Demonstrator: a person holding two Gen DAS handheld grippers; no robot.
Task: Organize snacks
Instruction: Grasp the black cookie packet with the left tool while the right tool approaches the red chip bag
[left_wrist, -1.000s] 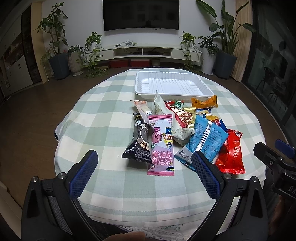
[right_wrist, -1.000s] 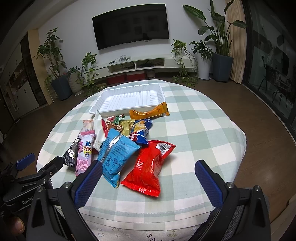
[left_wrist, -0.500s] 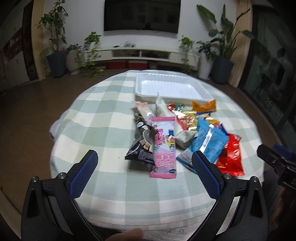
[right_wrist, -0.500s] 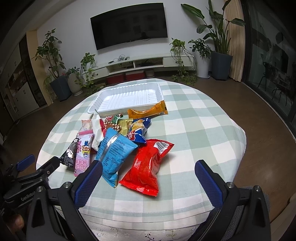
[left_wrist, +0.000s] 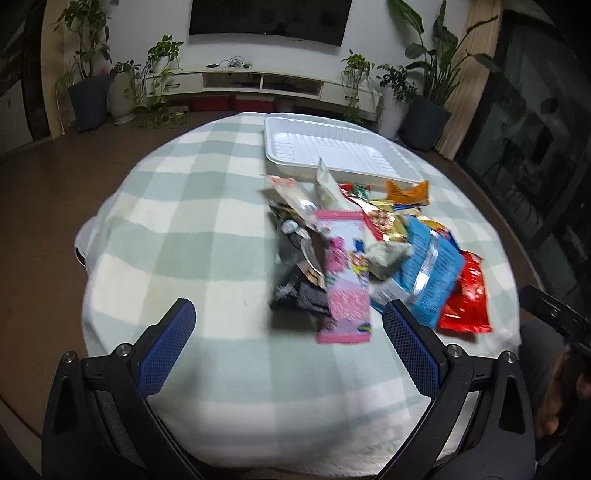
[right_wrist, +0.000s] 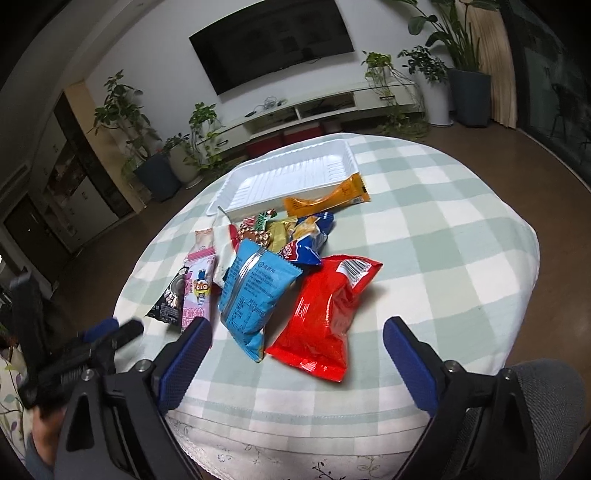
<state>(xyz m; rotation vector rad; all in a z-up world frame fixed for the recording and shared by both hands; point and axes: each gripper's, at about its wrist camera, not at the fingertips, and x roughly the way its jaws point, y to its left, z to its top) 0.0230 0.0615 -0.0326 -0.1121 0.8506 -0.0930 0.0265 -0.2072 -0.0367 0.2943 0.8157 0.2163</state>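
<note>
Nothing is sorted yet: the snacks (right_wrist: 280, 266) lie heaped on the surface ahead of both empty, wide-open jaws, the right's just narrowing slightly, and the white tray (right_wrist: 255, 184) beyond stands empty.

Dim, even room light; left view seemingly motion-blurred, fisheye edges bent.

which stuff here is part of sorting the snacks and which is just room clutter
Part of the job:
- white tray
- red bag
- blue bag
- pink packet
- orange packet
- black packet
- small wrapped sweets

Just lying about:
- checked tablecloth
- television
- potted plants
- low cabinet
</note>
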